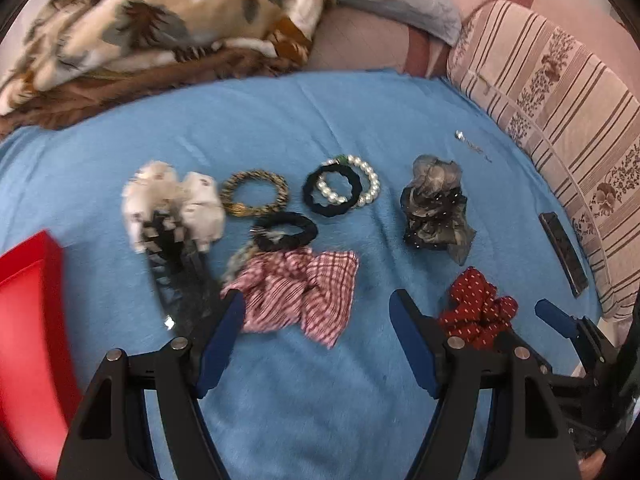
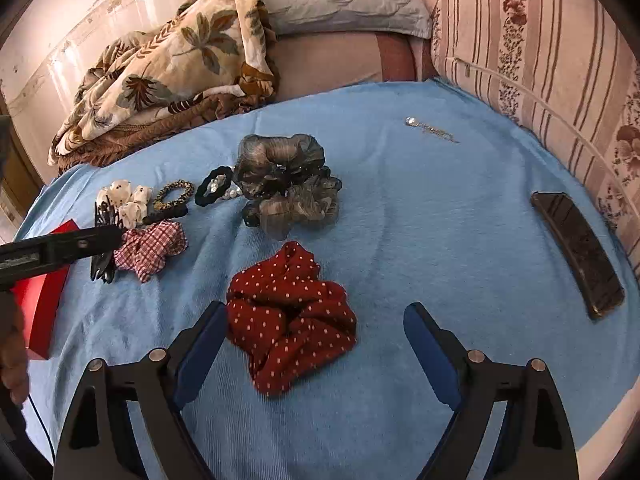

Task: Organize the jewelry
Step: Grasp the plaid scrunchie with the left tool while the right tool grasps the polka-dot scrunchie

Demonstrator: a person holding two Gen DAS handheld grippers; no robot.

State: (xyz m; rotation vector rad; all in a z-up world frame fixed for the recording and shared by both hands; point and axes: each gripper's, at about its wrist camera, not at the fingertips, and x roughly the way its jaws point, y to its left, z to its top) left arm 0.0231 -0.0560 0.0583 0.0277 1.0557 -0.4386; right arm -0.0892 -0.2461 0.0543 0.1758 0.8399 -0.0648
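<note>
Hair accessories lie on a blue towel (image 1: 320, 120). My left gripper (image 1: 318, 320) is open just in front of a red-checked scrunchie (image 1: 300, 292), with a black hair tie (image 1: 286, 230), a leopard tie (image 1: 254, 192), a pearl bracelet (image 1: 368, 178) and a white scrunchie with a black claw clip (image 1: 172, 216) beyond. My right gripper (image 2: 316, 332) is open around the near side of a dark red dotted scrunchie (image 2: 290, 316), not gripping it. A grey organza scrunchie (image 2: 288, 184) lies further back, and a small silver chain (image 2: 430, 128) beyond it.
A red box (image 1: 28, 320) stands at the towel's left edge. A dark phone (image 2: 578, 256) lies at the right. A striped cushion (image 2: 540, 40), a grey pillow (image 2: 344, 0) and a floral blanket (image 2: 172, 72) border the towel at the back.
</note>
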